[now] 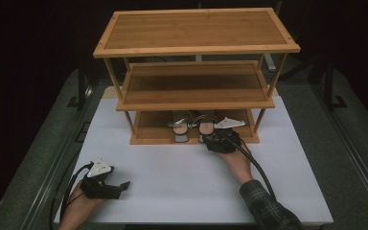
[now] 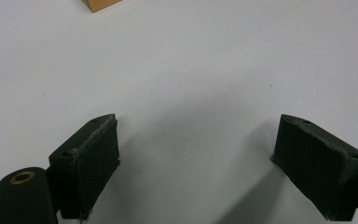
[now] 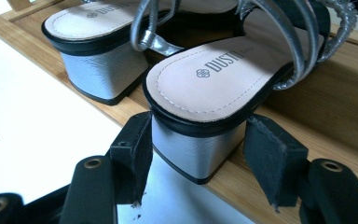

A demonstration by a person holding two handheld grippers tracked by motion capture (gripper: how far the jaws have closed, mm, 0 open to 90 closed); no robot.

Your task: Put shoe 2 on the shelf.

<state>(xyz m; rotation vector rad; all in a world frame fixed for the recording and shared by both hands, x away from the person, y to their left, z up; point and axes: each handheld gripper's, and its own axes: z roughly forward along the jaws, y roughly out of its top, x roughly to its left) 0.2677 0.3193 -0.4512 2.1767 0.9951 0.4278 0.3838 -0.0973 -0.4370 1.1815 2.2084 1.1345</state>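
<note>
The right gripper [image 3: 196,154] straddles the block heel of the right silver strappy sandal [image 3: 223,88], its pads flanking the heel. That sandal rests on the wooden rack's bottom shelf [image 3: 335,126], its mate [image 3: 93,46] just left. The left gripper [image 2: 196,163] gapes wide over the white table [image 2: 191,60].

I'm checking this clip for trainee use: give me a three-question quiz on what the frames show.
1. True or false: the sandals stand on the rack's bottom shelf.
2. What sits between the right hand-held gripper's jaws? A) a rack post B) a sandal heel C) nothing
3. Over what does the left hand-held gripper hang, jaws wide apart?

Key:
1. True.
2. B: the silver block heel of the nearer sandal; the left pad looks to touch it, the right pad stands a little off.
3. The bare white table, nothing between its jaws.
</note>
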